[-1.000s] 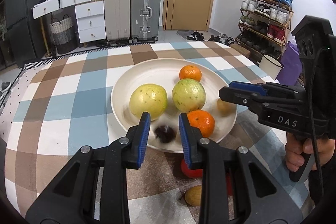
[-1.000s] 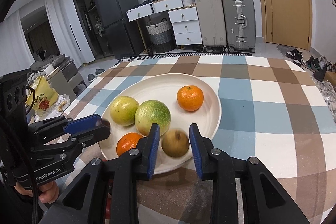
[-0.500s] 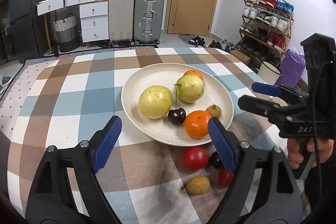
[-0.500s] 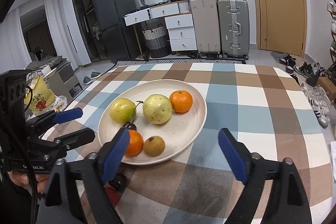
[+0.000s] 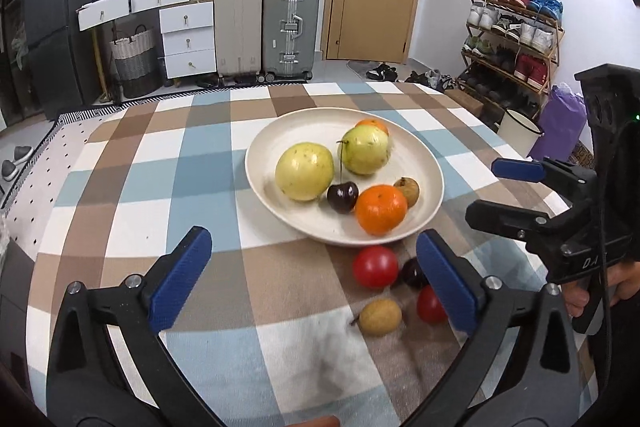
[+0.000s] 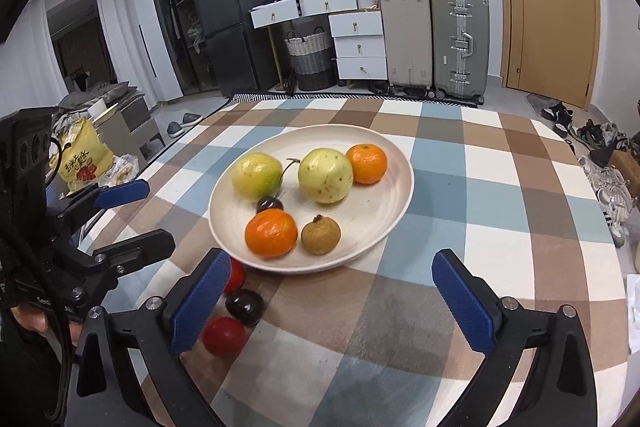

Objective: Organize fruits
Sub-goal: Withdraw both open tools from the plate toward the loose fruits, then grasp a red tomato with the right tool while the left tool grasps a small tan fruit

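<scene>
Checked tablecloth point(image 5: 132, 183) under everything; my cream plate point(image 5: 434, 187) already carries six fruits, dark cherry point(image 5: 343, 195) and brown longan point(image 6: 321, 235) included. Beside its near rim four remain loose, a red tomato point(image 5: 375, 266) nearest. Left gripper point(image 5: 312, 287) and right gripper point(image 6: 332, 299) are both opening wide, nothing between them. I judge the next pick-up needs that tomato centred between my pads.

Black plastic gripper point(image 5: 312, 275) frames, ribbed blue fingers point(image 5: 178, 279), silver screws, black cable.
</scene>
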A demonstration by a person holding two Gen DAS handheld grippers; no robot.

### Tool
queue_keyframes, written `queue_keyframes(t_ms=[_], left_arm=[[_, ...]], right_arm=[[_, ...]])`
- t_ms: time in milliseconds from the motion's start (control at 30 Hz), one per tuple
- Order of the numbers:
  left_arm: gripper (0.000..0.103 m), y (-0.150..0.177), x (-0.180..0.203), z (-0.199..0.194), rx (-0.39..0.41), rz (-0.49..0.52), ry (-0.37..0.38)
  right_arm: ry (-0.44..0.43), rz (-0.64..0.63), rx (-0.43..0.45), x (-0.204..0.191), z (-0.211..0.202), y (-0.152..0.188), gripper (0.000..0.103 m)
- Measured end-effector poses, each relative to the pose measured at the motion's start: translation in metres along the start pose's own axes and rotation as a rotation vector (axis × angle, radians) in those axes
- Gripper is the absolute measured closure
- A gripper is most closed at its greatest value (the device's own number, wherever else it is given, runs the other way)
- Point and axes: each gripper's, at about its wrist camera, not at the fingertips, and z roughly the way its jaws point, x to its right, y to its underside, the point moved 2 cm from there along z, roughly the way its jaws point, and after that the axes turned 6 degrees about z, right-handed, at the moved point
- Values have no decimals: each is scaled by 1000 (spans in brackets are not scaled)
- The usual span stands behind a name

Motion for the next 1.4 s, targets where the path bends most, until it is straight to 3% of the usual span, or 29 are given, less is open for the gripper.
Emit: queue_keyframes(t_ms=[233,700,833,933,1200,1333,1400], left_arm=[[1,13,-1,-14,-3,7,9],[1,21,9,3,-79,49,25],[1,22,8,6,-88,48,23],[1,22,8,7,-88,45,24],[1,24,5,10,-104,35,23],[1,24,3,11,-104,25,28],[1,24,3,12,-108,24,31]], right_arm=[[-51,-75,-80,-20,1,19,1],[-108,-172,-211,-40,20,42,3],[-101,-222,-236,-49,25,50,21],[-102,-227,-245,-50,29,52,24],[-115,-237,-232,-52,28,50,46],[-153,-270,-226,-58,25,52,70],[-167,-287,-225,-61,24,53,70]])
